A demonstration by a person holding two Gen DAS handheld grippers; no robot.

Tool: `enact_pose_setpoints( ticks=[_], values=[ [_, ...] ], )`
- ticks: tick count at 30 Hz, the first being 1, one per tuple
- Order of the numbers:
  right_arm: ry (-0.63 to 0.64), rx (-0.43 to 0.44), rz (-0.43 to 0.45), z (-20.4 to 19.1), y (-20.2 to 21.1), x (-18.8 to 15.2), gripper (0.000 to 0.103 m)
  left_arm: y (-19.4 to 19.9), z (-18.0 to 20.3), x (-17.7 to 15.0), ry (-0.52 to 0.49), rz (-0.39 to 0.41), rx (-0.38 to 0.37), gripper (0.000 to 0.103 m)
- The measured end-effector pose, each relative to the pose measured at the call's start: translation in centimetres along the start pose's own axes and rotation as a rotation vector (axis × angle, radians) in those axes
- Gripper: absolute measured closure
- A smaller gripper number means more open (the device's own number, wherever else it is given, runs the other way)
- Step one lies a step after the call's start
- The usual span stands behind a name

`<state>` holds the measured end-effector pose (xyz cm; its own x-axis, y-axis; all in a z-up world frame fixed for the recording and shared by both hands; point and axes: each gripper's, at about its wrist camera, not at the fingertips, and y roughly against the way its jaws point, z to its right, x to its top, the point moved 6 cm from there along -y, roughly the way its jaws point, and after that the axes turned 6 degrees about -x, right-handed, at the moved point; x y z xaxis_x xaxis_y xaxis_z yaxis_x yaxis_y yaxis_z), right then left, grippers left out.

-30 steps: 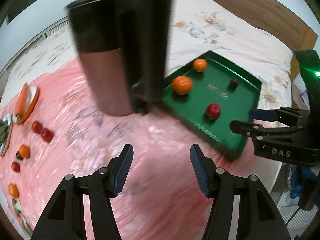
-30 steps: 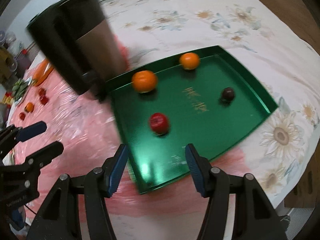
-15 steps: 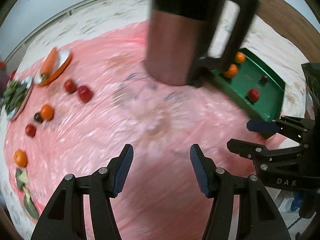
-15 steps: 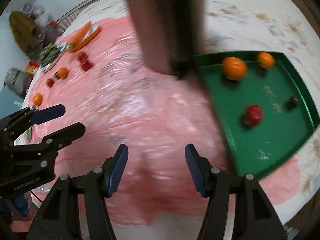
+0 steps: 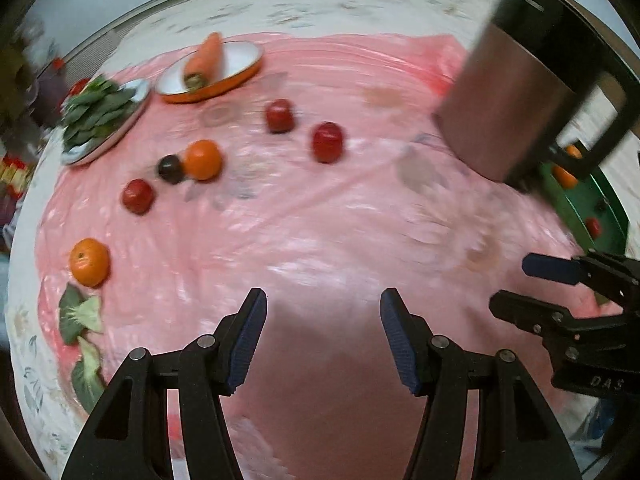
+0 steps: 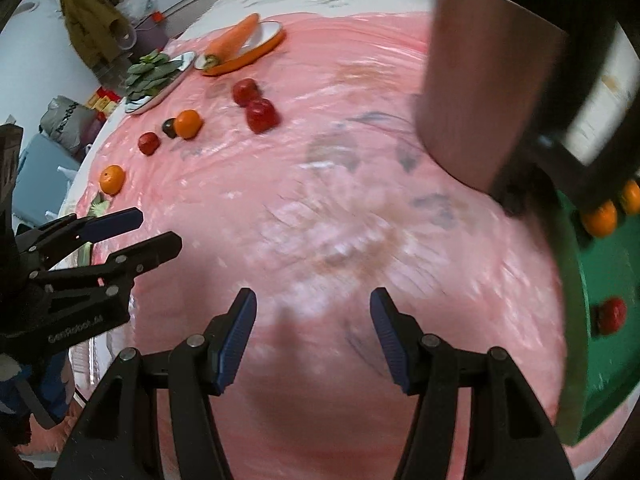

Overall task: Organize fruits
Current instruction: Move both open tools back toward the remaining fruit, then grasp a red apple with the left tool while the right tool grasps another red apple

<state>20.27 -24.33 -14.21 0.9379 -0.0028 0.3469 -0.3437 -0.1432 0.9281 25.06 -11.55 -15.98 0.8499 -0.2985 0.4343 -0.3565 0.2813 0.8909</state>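
**Both hand-held grippers swing from the tray to the loose fruit**

We have turned away from the green tray (image 5: 612,208). A second ago it filled the middle of both views; now it sits at the right edge, behind the dark kettle (image 5: 516,96), and the loose fruit has come into sight. We read this as one drop-off finished and the next pick starting.

The tray holds two oranges, a red fruit (image 6: 610,314) and, in the left view, a dark one. Left of the kettle, on the pink sheet (image 5: 320,240) over the bed, lie two red fruits (image 5: 327,142), further left an orange (image 5: 203,159) touching a dark fruit (image 5: 171,168), another red one (image 5: 137,196), and a lone orange (image 5: 89,262) nearest the sheet's edge. Beyond them a carrot dish (image 5: 240,68) and a plate of greens (image 5: 100,120) are not ours to sort.

The left hand-held gripper (image 5: 322,340) and the right hand-held gripper (image 6: 312,336) are both spread wide and carry nothing. Six fruits remain well apart from the tray.
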Motion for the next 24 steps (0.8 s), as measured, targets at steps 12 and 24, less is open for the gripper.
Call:
enact_pose_setpoints(
  ticks=[12,24],
  values=[
    [0.087,0.048,0.065,-4.9,-2.7,6.9,0.012,0.1,-11.1,3.8,0.205,0.070,0.086,0.050],
    [0.105,0.038,0.112,-6.1,-5.3,12.5,0.019,-2.0,-18.7,6.0,0.292,0.074,0.116,0.050]
  ],
)
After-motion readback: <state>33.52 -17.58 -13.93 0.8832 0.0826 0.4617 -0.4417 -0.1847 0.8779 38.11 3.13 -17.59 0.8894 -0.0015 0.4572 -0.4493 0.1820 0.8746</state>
